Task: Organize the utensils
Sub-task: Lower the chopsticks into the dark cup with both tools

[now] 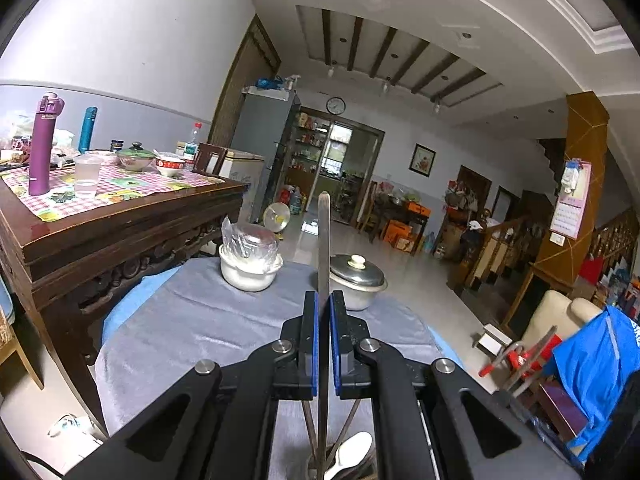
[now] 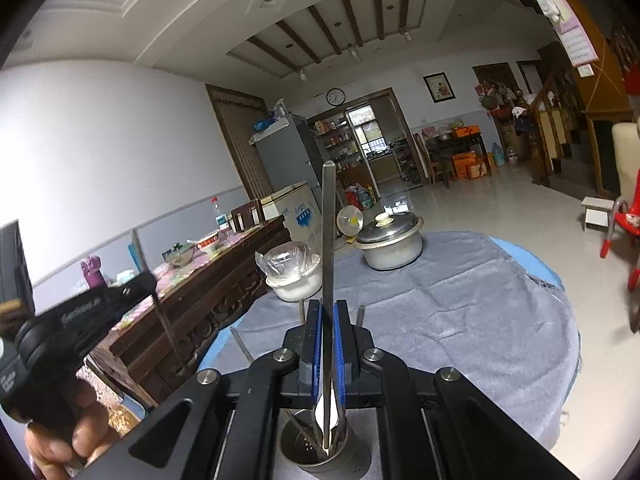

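My left gripper [image 1: 324,300] is shut on a flat metal utensil handle [image 1: 324,232] that stands upright; its lower end reaches down among other handles and a white spoon [image 1: 352,454] at the bottom edge. My right gripper [image 2: 328,308] is shut on another upright metal utensil handle [image 2: 328,216], whose lower end sits in a round metal utensil holder [image 2: 320,454] with a white spoon and several other utensils. The left gripper also shows in the right wrist view [image 2: 144,280], held by a hand at the left, gripping its thin handle.
A round table with a grey cloth [image 2: 460,300] carries a lidded metal pot [image 2: 390,240] and a white bowl with a plastic-wrapped dish [image 2: 294,276]. A dark wooden table [image 1: 100,220] with bottles, cups and bowls stands to the left. A red chair [image 2: 624,220] is at the right.
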`<state>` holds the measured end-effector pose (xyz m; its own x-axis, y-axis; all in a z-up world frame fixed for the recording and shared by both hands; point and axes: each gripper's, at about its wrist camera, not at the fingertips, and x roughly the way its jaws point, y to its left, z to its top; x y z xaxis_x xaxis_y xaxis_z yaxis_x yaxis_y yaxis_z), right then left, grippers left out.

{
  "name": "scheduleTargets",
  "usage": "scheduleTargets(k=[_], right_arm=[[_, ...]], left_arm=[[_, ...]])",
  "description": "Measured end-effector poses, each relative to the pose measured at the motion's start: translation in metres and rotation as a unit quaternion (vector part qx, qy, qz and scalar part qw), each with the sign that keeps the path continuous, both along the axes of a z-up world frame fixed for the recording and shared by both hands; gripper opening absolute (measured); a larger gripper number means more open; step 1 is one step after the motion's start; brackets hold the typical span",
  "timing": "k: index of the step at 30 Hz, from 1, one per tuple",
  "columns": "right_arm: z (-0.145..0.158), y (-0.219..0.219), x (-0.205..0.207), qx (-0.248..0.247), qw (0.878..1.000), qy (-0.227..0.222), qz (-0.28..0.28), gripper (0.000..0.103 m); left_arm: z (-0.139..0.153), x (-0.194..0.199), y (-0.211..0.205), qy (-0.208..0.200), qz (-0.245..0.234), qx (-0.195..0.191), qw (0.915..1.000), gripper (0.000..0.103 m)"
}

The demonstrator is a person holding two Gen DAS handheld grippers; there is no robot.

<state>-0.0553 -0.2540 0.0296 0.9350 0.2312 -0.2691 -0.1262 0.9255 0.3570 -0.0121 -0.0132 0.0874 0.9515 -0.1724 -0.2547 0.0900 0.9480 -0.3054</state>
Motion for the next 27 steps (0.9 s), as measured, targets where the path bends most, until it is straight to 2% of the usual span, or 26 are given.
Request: scheduleTargets(k=[21,27], right_arm=[[-0.007,0.004,0.006,-0.014,1.0,0.015,0.009,0.006],[-0.01,0.008,0.007,-0.018,1.0,0.021,0.011,0.006]], left_arm=[[-0.04,0.032,-0.017,0.029,0.042,0.004,0.9987,0.005],[-0.044,0.034,-0.027,0.027,0.047,0.025,0.9982,0.005]])
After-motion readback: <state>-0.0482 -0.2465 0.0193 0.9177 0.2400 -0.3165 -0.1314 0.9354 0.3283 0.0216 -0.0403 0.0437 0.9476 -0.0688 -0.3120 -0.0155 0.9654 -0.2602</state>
